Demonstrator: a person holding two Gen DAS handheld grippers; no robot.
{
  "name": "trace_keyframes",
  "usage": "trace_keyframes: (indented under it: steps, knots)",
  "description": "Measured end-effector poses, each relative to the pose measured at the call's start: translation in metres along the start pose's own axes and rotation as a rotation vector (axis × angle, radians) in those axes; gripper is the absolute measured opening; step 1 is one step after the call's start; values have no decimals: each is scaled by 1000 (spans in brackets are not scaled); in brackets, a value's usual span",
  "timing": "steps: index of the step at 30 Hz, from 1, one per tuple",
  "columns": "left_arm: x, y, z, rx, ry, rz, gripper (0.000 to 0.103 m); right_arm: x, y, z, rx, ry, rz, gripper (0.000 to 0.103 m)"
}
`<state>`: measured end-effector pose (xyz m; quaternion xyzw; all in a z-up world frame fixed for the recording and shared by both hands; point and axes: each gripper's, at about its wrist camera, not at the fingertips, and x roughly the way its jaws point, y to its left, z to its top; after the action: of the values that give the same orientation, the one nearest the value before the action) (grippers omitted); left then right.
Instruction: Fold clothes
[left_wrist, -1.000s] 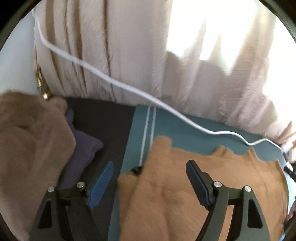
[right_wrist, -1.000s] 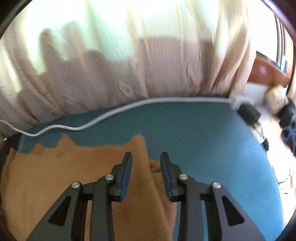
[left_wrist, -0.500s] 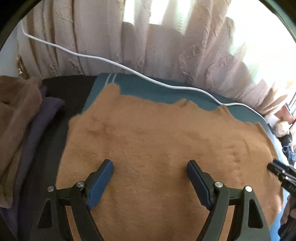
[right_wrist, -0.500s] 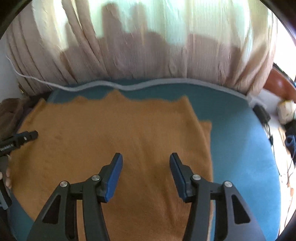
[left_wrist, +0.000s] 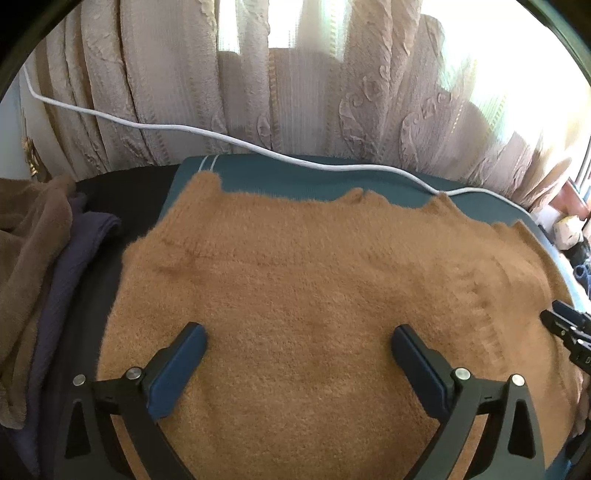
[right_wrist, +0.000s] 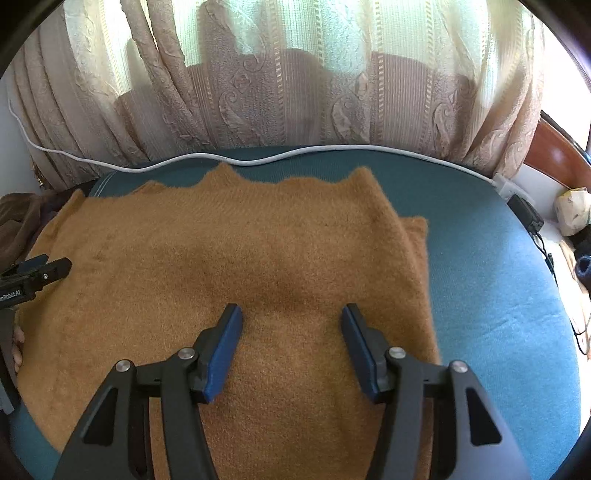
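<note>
A fuzzy tan garment (left_wrist: 317, 280) lies spread flat on a teal surface (left_wrist: 295, 177); it also shows in the right wrist view (right_wrist: 236, 254). Its right side looks folded over, with a lower layer sticking out (right_wrist: 417, 236). My left gripper (left_wrist: 297, 341) is open and empty above the garment's near part. My right gripper (right_wrist: 291, 321) is open and empty above the garment's near right part. Each gripper's tip shows at the edge of the other's view: the right one (left_wrist: 565, 325), the left one (right_wrist: 40, 273).
A pile of brown (left_wrist: 26, 251) and purple clothes (left_wrist: 70, 266) lies to the left on a dark surface. A white cable (right_wrist: 258, 160) runs along the back by the curtains (right_wrist: 280, 74). A charger and clutter (right_wrist: 524, 214) sit at the far right.
Both grippers have pulled back and up from the garment's far corners, now seeing it whole. The right jaws have opened from narrow to wide. The garment lies flat.
</note>
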<state>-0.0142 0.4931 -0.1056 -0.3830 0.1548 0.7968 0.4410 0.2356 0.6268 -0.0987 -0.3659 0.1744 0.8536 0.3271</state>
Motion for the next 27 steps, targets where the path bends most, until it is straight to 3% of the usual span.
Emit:
trace_keyframes:
  steps: [3,8,14,23,27]
  knots:
    - [-1,3,0,-10,-3,-16,102,-1,-3,-1,11,-8,17,61]
    - [-2,7,0,-27,-12,-47,102,-29,-26,-10,123,-22,139,62]
    - [-3,10,0,-42,-19,-69,102,-62,-67,-43,270,-11,119,62]
    - [-7,18,0,-77,-35,-118,102,-68,-70,-81,355,24,86,61]
    - [-7,18,0,-78,-35,-119,102,-71,-69,-85,400,27,124,62]
